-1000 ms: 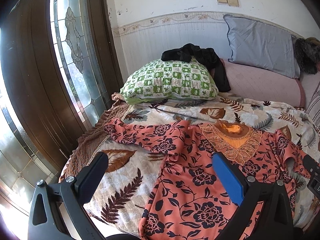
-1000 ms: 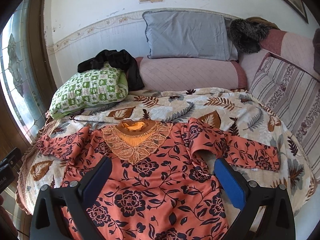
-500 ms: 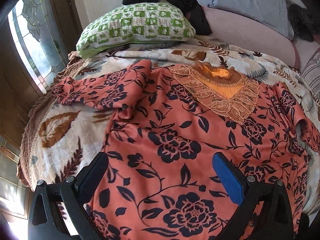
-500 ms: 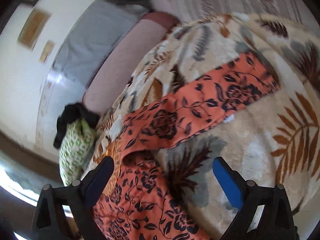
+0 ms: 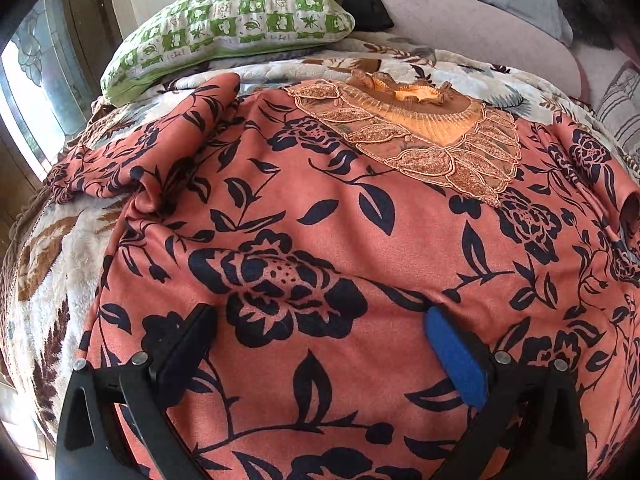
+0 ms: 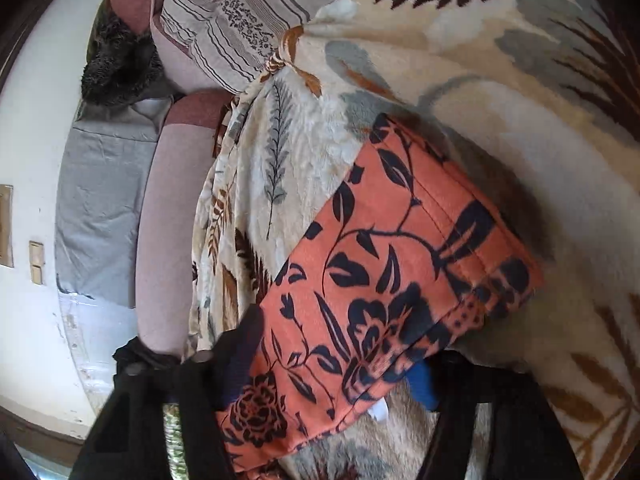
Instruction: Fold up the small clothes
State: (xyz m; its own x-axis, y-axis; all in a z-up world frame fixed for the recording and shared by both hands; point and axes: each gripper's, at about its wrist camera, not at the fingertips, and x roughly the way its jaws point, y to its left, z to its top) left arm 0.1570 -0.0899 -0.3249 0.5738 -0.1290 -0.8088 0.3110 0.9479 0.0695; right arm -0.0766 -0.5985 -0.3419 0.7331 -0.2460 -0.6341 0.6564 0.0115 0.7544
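An orange blouse with dark flowers lies spread flat on a leaf-patterned blanket, its embroidered collar at the far side. My left gripper is open, low over the blouse's body, with one finger on either side of a large flower. In the right wrist view one sleeve of the blouse runs between the fingers of my right gripper, which is open and rolled sideways. The sleeve's cuff lies beyond the tips.
A green checked pillow with dark clothes on it lies at the far left. A pink bolster and grey pillow line the wall. A striped cushion and dark furry item sit in the corner. A window is left.
My left gripper has dropped closer over the blouse's body. My right gripper has swung right, rolled sideways and closed in on the sleeve, which now lies between its fingers.
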